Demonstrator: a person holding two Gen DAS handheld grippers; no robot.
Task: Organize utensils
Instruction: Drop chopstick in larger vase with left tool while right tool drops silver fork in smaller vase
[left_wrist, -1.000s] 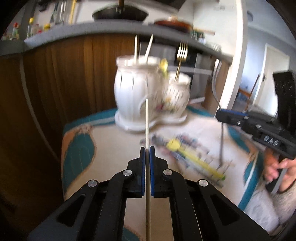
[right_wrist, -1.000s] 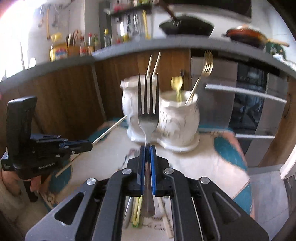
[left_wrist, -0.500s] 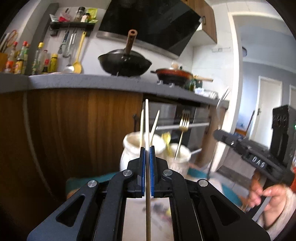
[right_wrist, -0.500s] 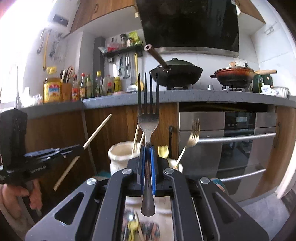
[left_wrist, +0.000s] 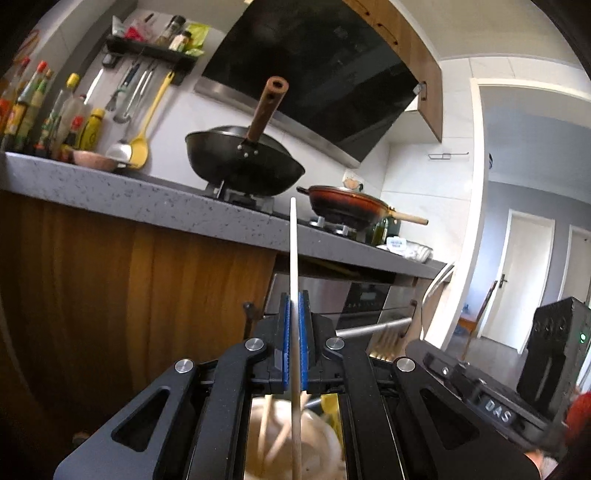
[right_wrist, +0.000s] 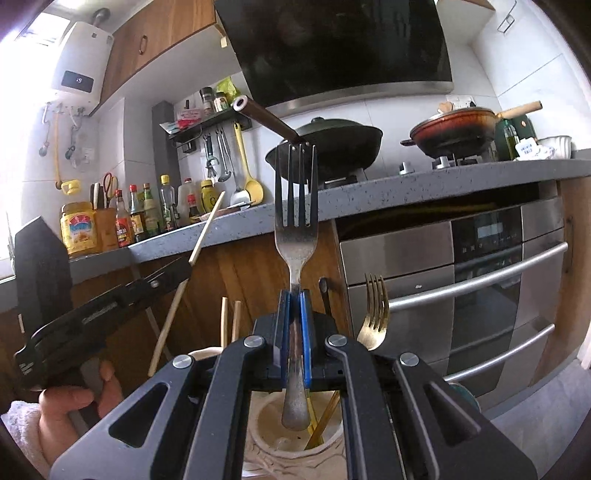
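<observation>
Judging from how things lie, the sorting is partly done and two pieces are in transit. In the left wrist view, the left hand-held gripper (left_wrist: 294, 345) is seen clamped on a pale, thin wooden chopstick (left_wrist: 293, 251), which runs between the blue pads from six o'clock up to twelve o'clock; below it, at six o'clock, a cream ceramic holder (left_wrist: 317, 443) shows blurred, with other pale sticks already standing in it. In the right wrist view, the right hand-held gripper (right_wrist: 294, 341) is seen closed on the neck of a silver stainless-steel fork (right_wrist: 295, 236), tines pointing to twelve o'clock and the handle end hanging over the mouth of a second cream ceramic cup (right_wrist: 266, 439) at six o'clock. A gold-coloured fork (right_wrist: 375, 321) already stands in that cup at about four o'clock of the pads, and two pale stick ends (right_wrist: 229, 321) rise from the neighbouring holder at about eight o'clock. The sorting scheme thus appears set: sticks in one vessel, forks in the other. What seems left is for the held chopstick and the held fork to be lowered into their vessels and released. Whether more utensils remain on the desk cannot be told, since it is hidden beneath both tools.
</observation>
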